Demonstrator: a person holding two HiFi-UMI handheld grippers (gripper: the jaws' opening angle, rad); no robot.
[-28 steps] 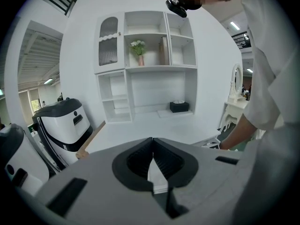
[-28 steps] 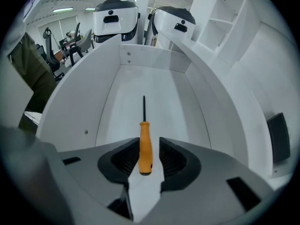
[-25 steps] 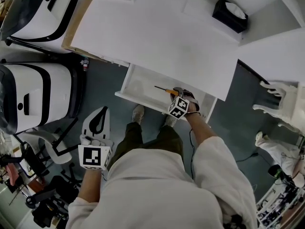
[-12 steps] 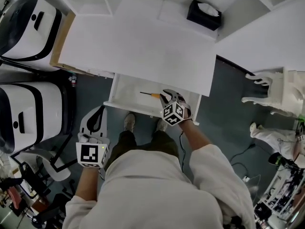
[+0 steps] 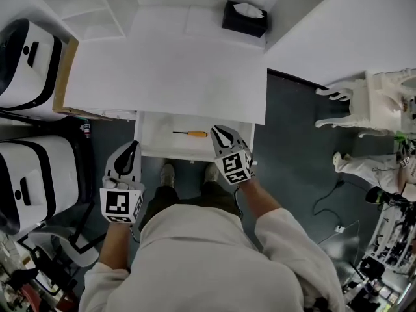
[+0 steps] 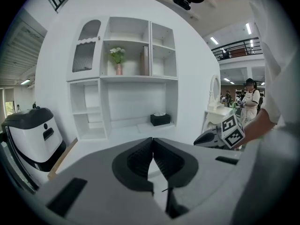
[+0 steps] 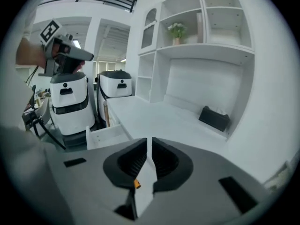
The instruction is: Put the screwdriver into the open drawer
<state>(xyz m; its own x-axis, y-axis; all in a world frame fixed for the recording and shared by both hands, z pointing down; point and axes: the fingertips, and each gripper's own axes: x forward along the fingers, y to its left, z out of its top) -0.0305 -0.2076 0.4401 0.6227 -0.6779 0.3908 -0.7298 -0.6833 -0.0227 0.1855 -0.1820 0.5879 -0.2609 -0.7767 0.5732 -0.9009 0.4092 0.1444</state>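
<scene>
The screwdriver [image 5: 190,134], thin with an orange handle, lies flat inside the open white drawer [image 5: 195,155] under the desk top. My right gripper [image 5: 217,130] hovers above the drawer's right end, just right of the handle. Its jaws are closing to a narrow slit with nothing between them. In the right gripper view the orange handle tip [image 7: 136,183] shows below the right gripper [image 7: 149,146]. My left gripper [image 5: 133,145] is shut and empty, just outside the drawer's left front corner. In its own view the left gripper [image 6: 153,142] points over the desk.
A black tissue box [image 5: 244,17] sits at the back of the white desk [image 5: 169,77]. Two white-and-black machines [image 5: 26,57] [image 5: 32,174] stand on the left. An ornate white chair [image 5: 364,103] is at the right. The person's shoes [image 5: 167,173] are below the drawer front.
My right gripper has drawn back and up from the screwdriver's handle, rolled, and narrowed its jaws. The screwdriver stays in the drawer. My left gripper has moved nearer the drawer front.
</scene>
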